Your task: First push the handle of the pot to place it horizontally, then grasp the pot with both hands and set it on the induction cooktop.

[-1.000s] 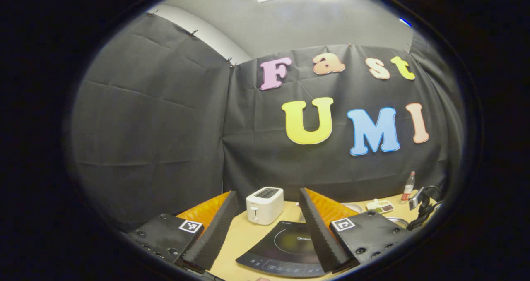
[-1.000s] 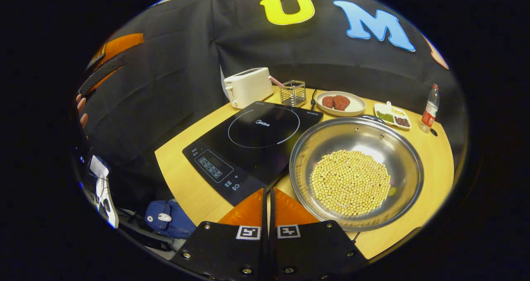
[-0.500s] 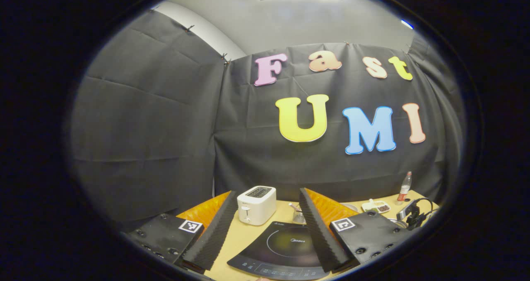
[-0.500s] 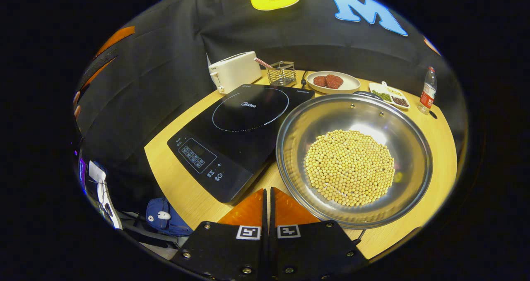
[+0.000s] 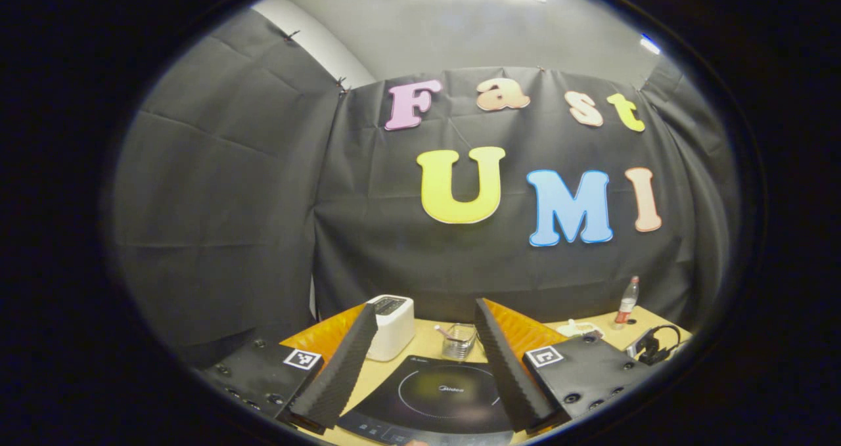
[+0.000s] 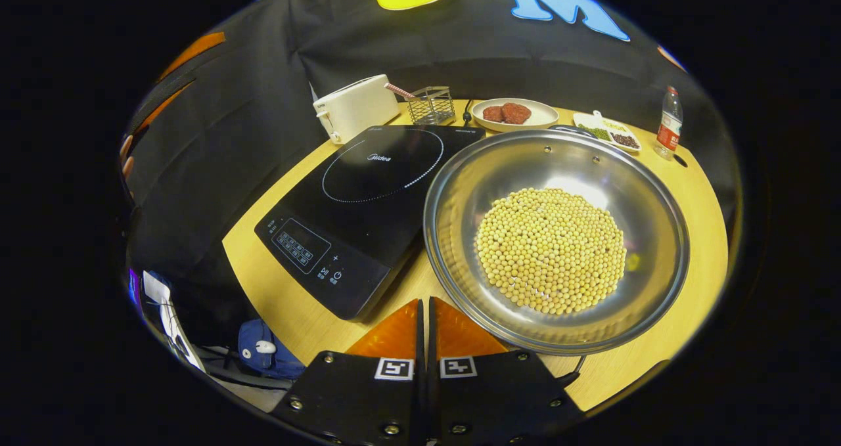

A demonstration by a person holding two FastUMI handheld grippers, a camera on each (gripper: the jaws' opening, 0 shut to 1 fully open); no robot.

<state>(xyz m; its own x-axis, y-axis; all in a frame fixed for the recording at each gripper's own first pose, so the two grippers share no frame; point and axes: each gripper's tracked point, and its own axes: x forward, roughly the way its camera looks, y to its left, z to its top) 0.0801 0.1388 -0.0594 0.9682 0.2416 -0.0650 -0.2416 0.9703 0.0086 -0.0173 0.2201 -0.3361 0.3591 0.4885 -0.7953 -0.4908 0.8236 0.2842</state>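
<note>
The steel pot (image 6: 556, 236), holding a heap of soybeans (image 6: 550, 249), sits on the bench (image 6: 282, 288) touching the induction cooktop (image 6: 368, 203) at its 9 o'clock. The right tool (image 6: 426, 314), fingers pressed together and empty, hovers at the pot's 7 o'clock. The left tool (image 5: 426, 360), spread wide and empty, hangs above the cooktop (image 5: 440, 400), a toaster (image 5: 393, 316) at 11 o'clock.

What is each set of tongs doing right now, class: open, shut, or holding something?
Left tongs: open, holding nothing, up above the cooktop.
Right tongs: shut, holding nothing, at the near rim of the pot.
</note>
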